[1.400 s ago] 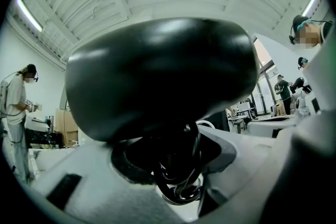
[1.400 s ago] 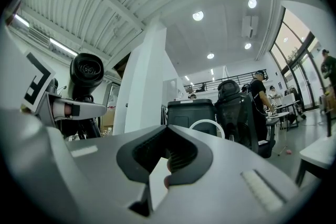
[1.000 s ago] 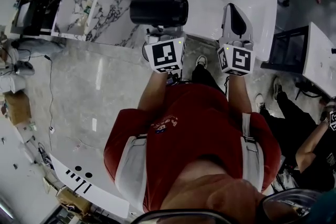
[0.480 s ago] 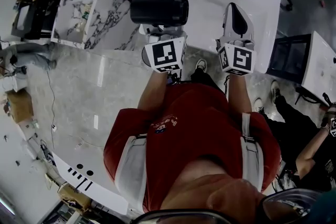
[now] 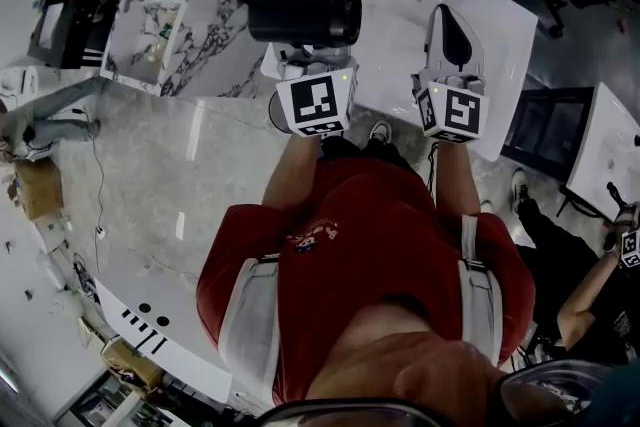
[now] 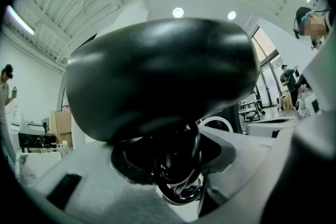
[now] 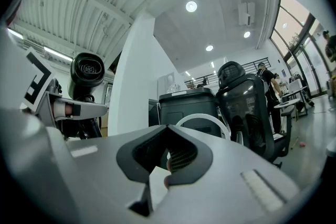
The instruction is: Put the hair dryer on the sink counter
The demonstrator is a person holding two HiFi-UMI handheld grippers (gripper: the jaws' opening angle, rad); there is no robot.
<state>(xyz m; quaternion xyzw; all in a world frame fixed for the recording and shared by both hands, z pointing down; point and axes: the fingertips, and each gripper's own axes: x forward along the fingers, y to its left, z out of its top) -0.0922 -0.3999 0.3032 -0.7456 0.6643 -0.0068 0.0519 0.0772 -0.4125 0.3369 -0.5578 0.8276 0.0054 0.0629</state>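
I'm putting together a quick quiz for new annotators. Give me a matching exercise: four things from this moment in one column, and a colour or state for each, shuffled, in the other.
Things:
1. hair dryer
2. right gripper
3. sink counter
4. person's shirt

Colour or state:
A. red
B. shut, nothing between its jaws
C. white, just ahead of the person
D. black, gripped by the left gripper

Pairs: 1-D, 2-B, 3-C, 4-A.
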